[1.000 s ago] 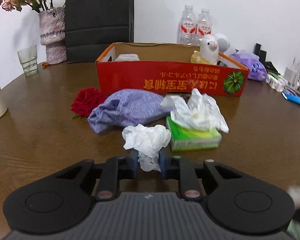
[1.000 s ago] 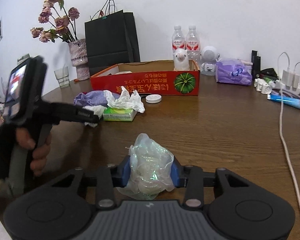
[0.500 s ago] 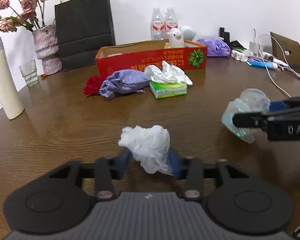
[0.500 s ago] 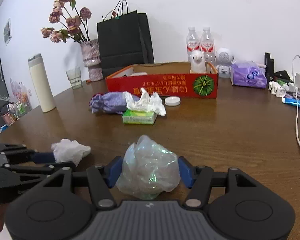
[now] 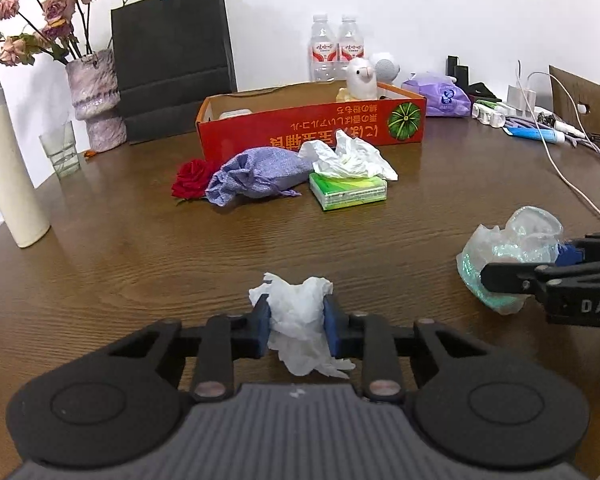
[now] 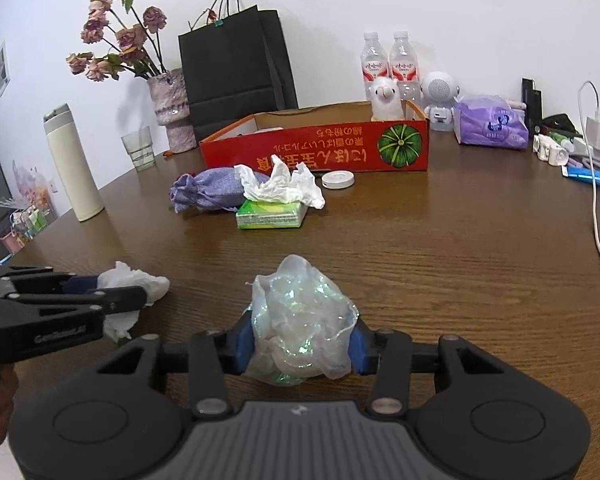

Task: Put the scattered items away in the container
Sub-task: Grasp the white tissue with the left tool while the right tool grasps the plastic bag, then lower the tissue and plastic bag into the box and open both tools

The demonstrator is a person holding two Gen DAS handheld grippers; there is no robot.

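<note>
A: Right, left gripper?
B: Jaws just closed in, pads squeezing a crumpled white tissue, above the table.
A: Right gripper?
B: Same, just narrowed, clamped on a clear plastic wad.
A: Container?
B: Red box, far side, well apart. Purple pouch & tissue pack lie just in front.

You're at a brown wooden table in a lived-in room, home or small office, judging by the dried roses in a vase, black paper bag, water bottles, charger cables and plain white wall.
</note>
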